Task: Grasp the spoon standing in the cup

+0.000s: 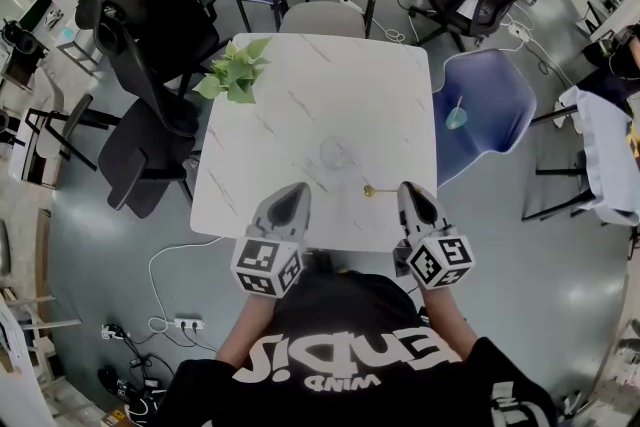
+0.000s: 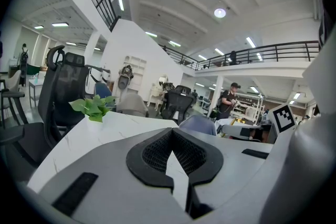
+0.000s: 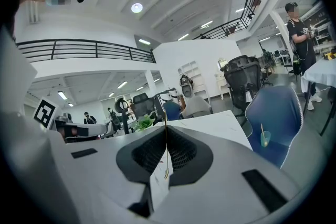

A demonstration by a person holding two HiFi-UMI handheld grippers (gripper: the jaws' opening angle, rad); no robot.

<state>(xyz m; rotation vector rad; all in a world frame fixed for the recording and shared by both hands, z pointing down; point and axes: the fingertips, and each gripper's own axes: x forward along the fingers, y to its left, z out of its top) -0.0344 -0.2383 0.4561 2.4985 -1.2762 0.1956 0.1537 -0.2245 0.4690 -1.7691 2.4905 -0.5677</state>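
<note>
The white marble table (image 1: 300,105) fills the middle of the head view. Chairs ring it: a grey chair (image 1: 322,18) at 12 o'clock, a blue chair (image 1: 490,100) at 3 o'clock and a black office chair (image 1: 150,35) round at 10 o'clock.

Down at the 6 o'clock edge both grippers reach in over the tabletop. The left gripper (image 1: 295,189) sits at about 7 o'clock, and in its own view the left gripper (image 2: 170,131) is clenched tip to tip with nothing between the pads.

The right gripper (image 1: 408,187) is at 5 o'clock and it has the prize: its own view shows the right gripper (image 3: 166,131) clamped tight on the thin gold spoon (image 3: 166,150).

The leafy green plant (image 1: 236,70) sits on the table's 10 o'clock corner.

Near the table's centre stands the clear glass cup (image 1: 337,152), upright. The spoon (image 1: 378,189) is out of it, at 5 o'clock from the cup. It pokes from the right jaw tips toward 9 o'clock, bowl end leading, just above the marble.
</note>
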